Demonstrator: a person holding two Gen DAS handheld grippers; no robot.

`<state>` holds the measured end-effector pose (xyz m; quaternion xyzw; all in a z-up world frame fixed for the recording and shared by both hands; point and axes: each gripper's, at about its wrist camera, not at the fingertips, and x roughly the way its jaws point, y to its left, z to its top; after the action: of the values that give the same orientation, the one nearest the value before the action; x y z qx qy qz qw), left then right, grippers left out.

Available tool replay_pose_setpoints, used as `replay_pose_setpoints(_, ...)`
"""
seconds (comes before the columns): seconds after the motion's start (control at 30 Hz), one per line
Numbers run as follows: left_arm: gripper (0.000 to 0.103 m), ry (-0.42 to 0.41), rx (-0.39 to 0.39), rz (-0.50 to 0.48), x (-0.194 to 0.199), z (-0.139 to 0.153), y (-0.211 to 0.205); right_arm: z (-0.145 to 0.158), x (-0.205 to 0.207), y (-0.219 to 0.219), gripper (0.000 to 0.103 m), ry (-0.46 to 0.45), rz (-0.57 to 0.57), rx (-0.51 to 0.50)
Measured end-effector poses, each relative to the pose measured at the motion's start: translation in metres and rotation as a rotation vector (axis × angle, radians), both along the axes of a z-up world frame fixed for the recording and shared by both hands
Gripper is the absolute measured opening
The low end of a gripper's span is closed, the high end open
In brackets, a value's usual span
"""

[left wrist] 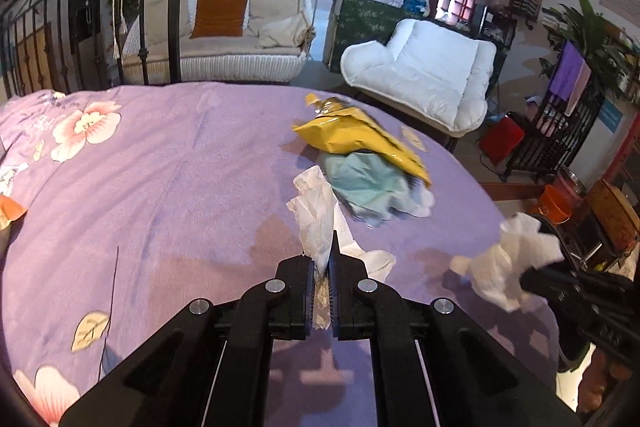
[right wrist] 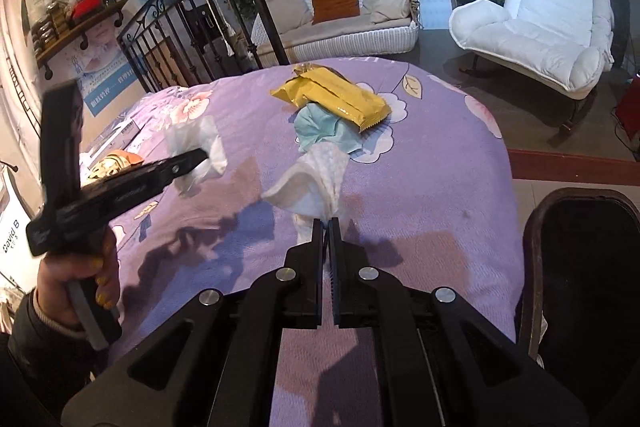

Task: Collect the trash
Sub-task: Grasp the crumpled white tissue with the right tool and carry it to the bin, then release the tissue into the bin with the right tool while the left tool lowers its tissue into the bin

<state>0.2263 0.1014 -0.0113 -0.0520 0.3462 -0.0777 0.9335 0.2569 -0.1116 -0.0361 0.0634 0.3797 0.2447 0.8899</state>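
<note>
A: Status? Left gripper point(left wrist: 321, 267) is clamped on a crumpled white tissue point(left wrist: 316, 215); right gripper point(right wrist: 329, 231) is pinched on a second crumpled white tissue point(right wrist: 316, 179). Both are lifted over the purple floral bedspread point(left wrist: 180, 187).

B: So roughly halfway. Still lying on the bed: yellow foil snack wrapper point(right wrist: 336, 97) resting on crumpled pale blue paper point(right wrist: 324, 131). Dark bin rim point(right wrist: 532, 247) sits at right, likely the drop point.

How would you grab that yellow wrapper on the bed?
Probably pinch the crimped flat end of the yellow wrapper, coming from the near side. That thin seam sticks out past the blue tissue beneath, so closed fingers could bite it without catching the tissue.
</note>
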Motion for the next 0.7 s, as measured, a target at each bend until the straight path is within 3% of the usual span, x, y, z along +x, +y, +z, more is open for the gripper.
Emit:
replay_pose_setpoints(0.37, 0.007, -0.039, -0.034, -0.081, -0.057, 0.005, -0.051, 0.019, -0.046, -0.045, 0.004, -0.052, -0.07, 0.038)
replay_pose_setpoints(0.7, 0.007, -0.046, -0.066, -0.155, -0.078, 0.003, -0.087, 0.015, -0.07, -0.106, 0.004, -0.048, -0.195, 0.039)
